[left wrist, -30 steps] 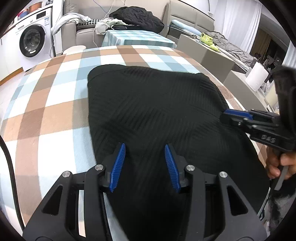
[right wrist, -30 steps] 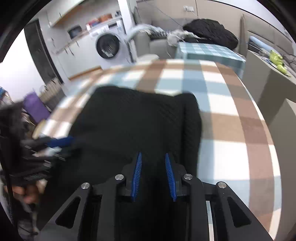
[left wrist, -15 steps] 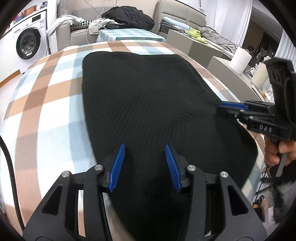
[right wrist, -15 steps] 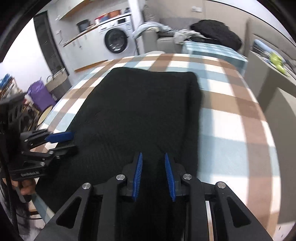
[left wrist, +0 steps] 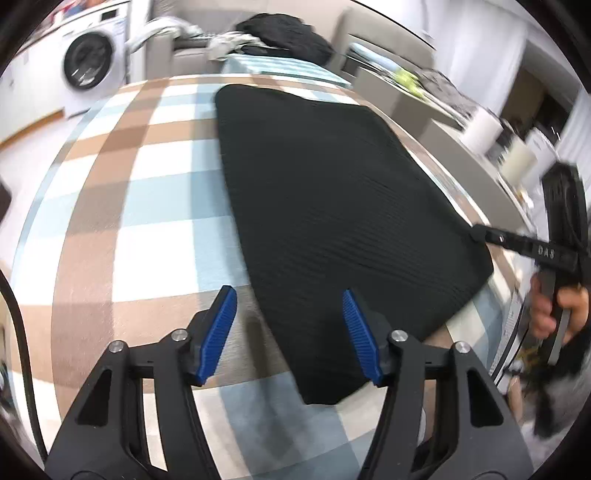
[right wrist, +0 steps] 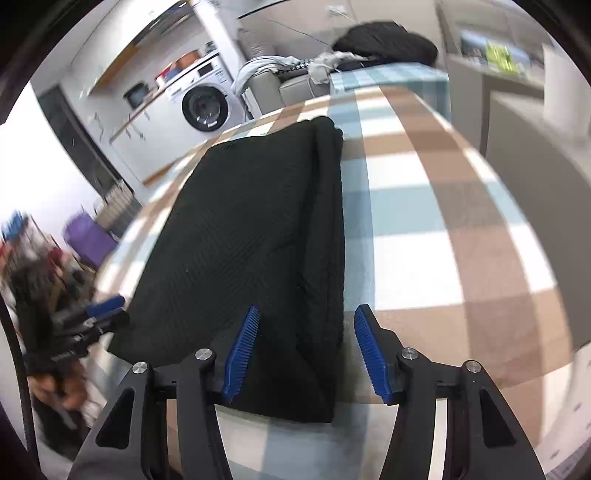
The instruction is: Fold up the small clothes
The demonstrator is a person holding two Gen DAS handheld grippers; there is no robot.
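Left wrist view: the left gripper [left wrist: 288, 332] has just been opening, its jaws parted with the near corner of the black garment [left wrist: 325, 206] lying loose between them. The garment's long axis runs straight ahead over the checked bench [left wrist: 147, 206]. The right gripper [right wrist: 304, 349] has likewise just been opening, straddling the garment's opposite near corner, unpinched.

A lived-in home, part laundry corner, part living room. A front-loading washing machine [right wrist: 204, 107] stands under a shelf of pots [right wrist: 155, 86]; beyond the worktop's far edge a sofa [left wrist: 192, 55] carries heaped clothes [left wrist: 284, 35], and a paper roll [left wrist: 482, 129] stands on a side counter.
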